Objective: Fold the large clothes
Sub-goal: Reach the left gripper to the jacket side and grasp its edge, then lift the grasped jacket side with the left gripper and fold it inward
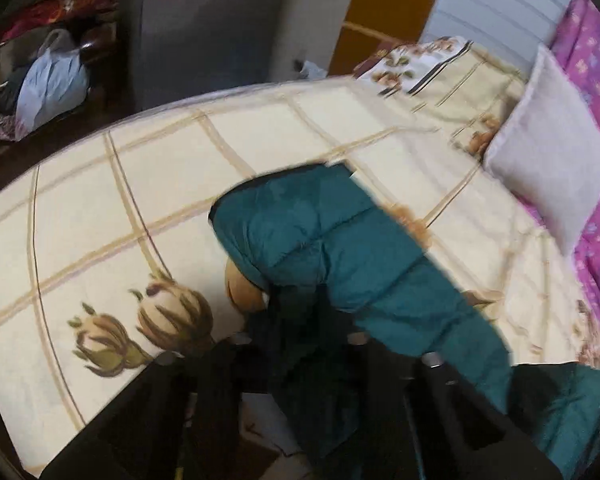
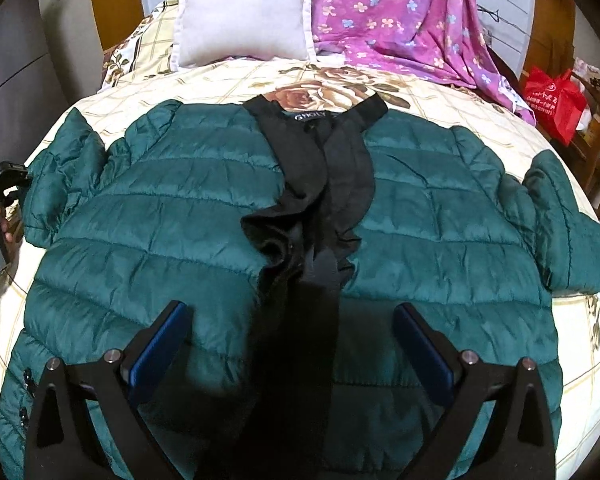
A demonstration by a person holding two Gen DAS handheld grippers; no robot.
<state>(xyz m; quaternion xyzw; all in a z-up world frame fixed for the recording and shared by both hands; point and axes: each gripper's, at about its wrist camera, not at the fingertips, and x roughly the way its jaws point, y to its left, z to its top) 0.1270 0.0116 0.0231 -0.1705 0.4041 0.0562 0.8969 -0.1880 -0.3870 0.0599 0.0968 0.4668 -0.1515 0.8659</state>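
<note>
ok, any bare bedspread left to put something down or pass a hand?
Free: the cream checked bedspread to the left of the teal quilted jacket's sleeve, and a narrow strip between its black collar and the pale square pillow. Crowded: the jacket fills the bed's middle, and the purple flowered blanket covers the head end right of the pillow.

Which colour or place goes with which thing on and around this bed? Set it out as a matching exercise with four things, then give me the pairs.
Things:
1. jacket
2. pillow
3. blanket
4. bag

Descriptions:
a. red, off the bed at the right edge of the right wrist view
b. teal and quilted, spread flat on the bed
c. pale, at the head of the bed
d. purple with small flowers

Pairs: 1-b, 2-c, 3-d, 4-a
</note>
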